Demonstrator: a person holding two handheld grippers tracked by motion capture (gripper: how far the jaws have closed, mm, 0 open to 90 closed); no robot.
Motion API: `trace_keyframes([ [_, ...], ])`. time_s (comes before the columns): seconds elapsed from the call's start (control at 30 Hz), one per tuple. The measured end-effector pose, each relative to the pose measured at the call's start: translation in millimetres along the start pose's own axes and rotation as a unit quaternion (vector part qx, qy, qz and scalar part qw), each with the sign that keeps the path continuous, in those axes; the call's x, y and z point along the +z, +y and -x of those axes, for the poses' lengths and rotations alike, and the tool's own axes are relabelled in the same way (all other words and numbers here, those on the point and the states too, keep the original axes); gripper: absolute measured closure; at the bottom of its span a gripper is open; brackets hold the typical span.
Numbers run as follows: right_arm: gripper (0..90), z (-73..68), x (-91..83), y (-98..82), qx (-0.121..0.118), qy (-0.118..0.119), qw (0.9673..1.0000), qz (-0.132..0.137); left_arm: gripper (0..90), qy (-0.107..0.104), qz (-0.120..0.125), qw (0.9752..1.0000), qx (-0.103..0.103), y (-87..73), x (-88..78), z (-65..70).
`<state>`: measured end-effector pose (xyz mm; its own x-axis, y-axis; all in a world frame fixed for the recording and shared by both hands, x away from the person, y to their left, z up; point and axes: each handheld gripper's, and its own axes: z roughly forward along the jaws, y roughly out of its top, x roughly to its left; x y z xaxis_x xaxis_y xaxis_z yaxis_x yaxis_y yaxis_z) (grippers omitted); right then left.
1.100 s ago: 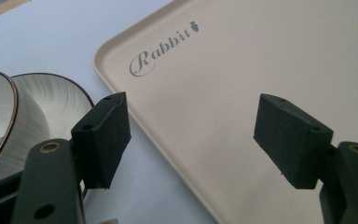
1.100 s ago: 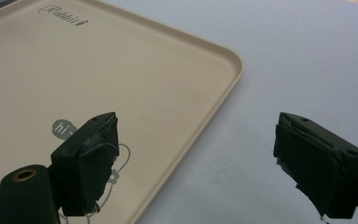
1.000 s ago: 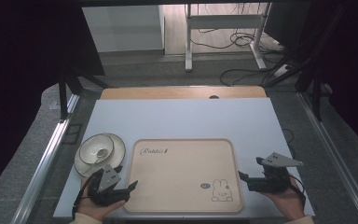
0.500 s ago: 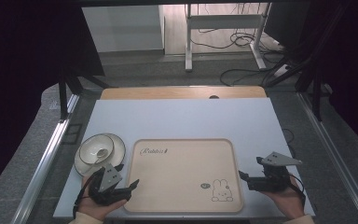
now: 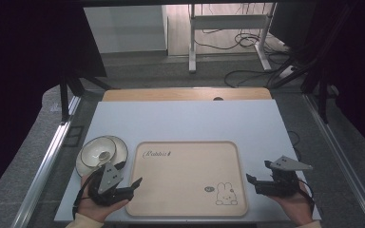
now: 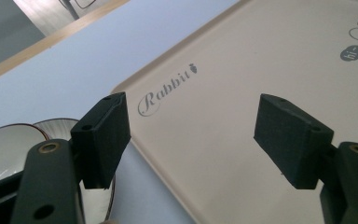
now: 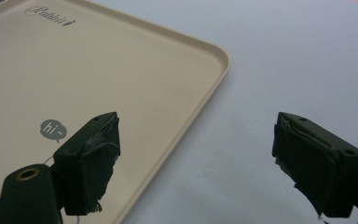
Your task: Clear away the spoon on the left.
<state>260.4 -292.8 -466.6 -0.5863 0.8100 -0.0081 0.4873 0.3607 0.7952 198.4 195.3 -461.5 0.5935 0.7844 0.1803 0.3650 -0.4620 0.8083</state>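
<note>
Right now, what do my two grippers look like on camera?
Both are black. The left gripper and right gripper each carry a grey three-cornered plate and a thin black cable. Their jaws end in blocky black pads; the right pads look frayed. A pale cuff shows at the left wrist.

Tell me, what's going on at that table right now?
Left gripper and right gripper: jaws open, holding nothing. Tray flat between them, bare. Bowl on plate beside tray's left edge. Nothing in the way.

Matt, smooth beige plastic tray (image 5: 185, 178), centre; glossy ceramic bowl (image 5: 96, 152) at its left; matt black jaw pads (image 6: 103, 135); smooth pale-blue tabletop (image 5: 185, 118).
</note>
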Motion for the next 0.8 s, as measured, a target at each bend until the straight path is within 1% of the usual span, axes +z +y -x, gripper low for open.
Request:
trace_keyframes([
  [0.17, 15.3, 0.6, -1.6, 0.0, 0.002, -0.001, 1.0, 0.002, 27.0, 0.003, 0.001, 1.0, 0.0, 4.4, -1.4, -1.6],
  [0.23, 15.4, 0.7, -2.6, -0.1, 0.004, -0.001, 1.0, 0.004, 26.9, 0.0, 0.002, 1.0, 0.002, 9.8, -3.7, -1.9],
  [0.37, 15.4, -0.6, -2.5, -1.0, 0.003, 0.0, 1.0, 0.003, 26.9, -0.003, 0.006, 1.0, 0.002, 14.9, -3.8, -1.3],
  [0.4, 15.5, -1.1, -2.4, -0.8, 0.003, 0.002, 1.0, 0.004, 26.9, -0.001, 0.008, 1.0, 0.003, 19.2, -3.1, -1.5],
  [0.47, 15.5, -1.5, -1.9, -0.1, 0.001, 0.003, 1.0, 0.005, 26.9, 0.0, 0.009, 1.0, 0.003, 21.6, -2.8, -2.0],
  [0.5, 15.5, -1.6, -1.5, 0.0, 0.001, 0.004, 1.0, 0.005, 26.9, 0.0, 0.013, 0.9999, 0.002, 27.2, -2.0, -2.6],
  [0.6, 15.5, -0.5, -0.4, 0.0, 0.002, 0.005, 1.0, 0.004, 26.9, -0.001, 0.013, 0.9999, 0.008, 35.7, 0.2, -2.3],
  [0.63, 15.5, -0.5, -0.4, 0.0, 0.002, 0.005, 1.0, 0.004, 26.9, -0.001, 0.013, 0.9999, 0.008, 35.7, 0.2, -2.3],
  [0.7, 15.6, 0.4, -0.1, 0.2, 0.003, 0.003, 1.0, 0.005, 26.9, 0.0, 0.014, 0.9999, 0.01, 40.3, 1.8, -4.2],
  [0.73, 15.6, 0.8, 0.0, 0.3, 0.003, 0.003, 1.0, 0.005, 26.9, 0.001, 0.015, 0.9999, 0.009, 42.2, 2.4, -6.2],
  [0.77, 15.6, 1.4, 0.5, -0.2, 0.003, 0.001, 1.0, 0.004, 26.9, 0.006, 0.018, 0.9998, 0.004, 44.8, 3.5, -11.2],
  [0.8, 15.6, 1.5, 0.8, -0.8, 0.003, 0.001, 1.0, 0.002, 26.9, 0.006, 0.018, 0.9998, 0.004, 44.8, 3.5, -11.2],
])
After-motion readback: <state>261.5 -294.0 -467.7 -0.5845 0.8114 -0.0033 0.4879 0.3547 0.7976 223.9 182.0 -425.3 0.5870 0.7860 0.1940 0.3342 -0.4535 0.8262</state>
